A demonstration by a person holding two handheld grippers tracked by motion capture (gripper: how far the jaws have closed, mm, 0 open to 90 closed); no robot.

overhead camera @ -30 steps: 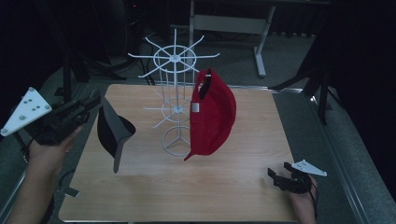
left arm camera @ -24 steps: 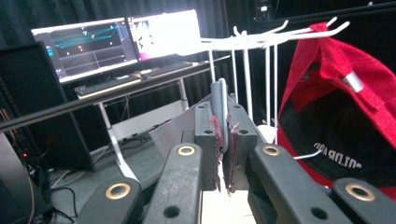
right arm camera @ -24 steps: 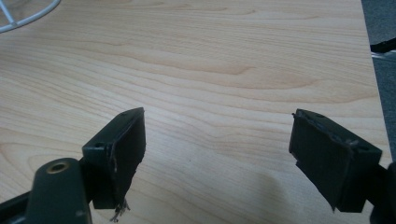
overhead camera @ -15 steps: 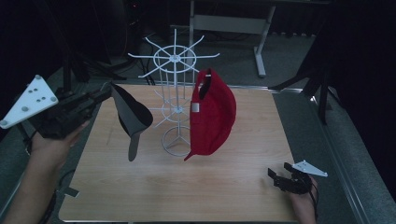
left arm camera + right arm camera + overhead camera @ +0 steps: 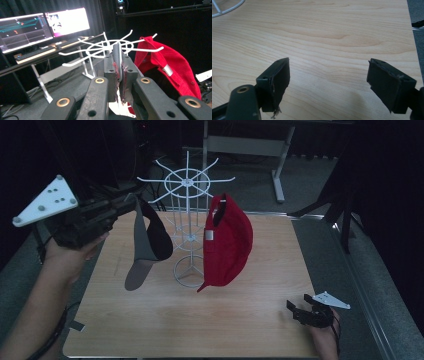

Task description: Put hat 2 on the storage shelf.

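A white wire hat rack (image 5: pixel 187 210) stands mid-table with a red cap (image 5: pixel 227 242) hanging from one hook on its right side. My left gripper (image 5: pixel 127 202) is raised at the rack's left, shut on the edge of a black and grey cap (image 5: pixel 150 240) that dangles below it, brim down. In the left gripper view the jaws (image 5: pixel 119 62) pinch the cap's grey edge, with the rack's hooks (image 5: pixel 107 46) just beyond and the red cap (image 5: pixel 170 67) to the right. My right gripper (image 5: pixel 295 312) rests low at the table's front right, open (image 5: pixel 329 75) over bare wood.
The wooden table (image 5: pixel 165 320) has free room in front of the rack's ring base (image 5: pixel 190 275). Monitors (image 5: pixel 45 22) on a desk stand behind in the left gripper view. A corner of the rack base (image 5: pixel 224 7) lies far from the right gripper.
My left gripper has carried the black and grey cap up and to the right, close to the rack's left hooks. The right gripper has stayed put.
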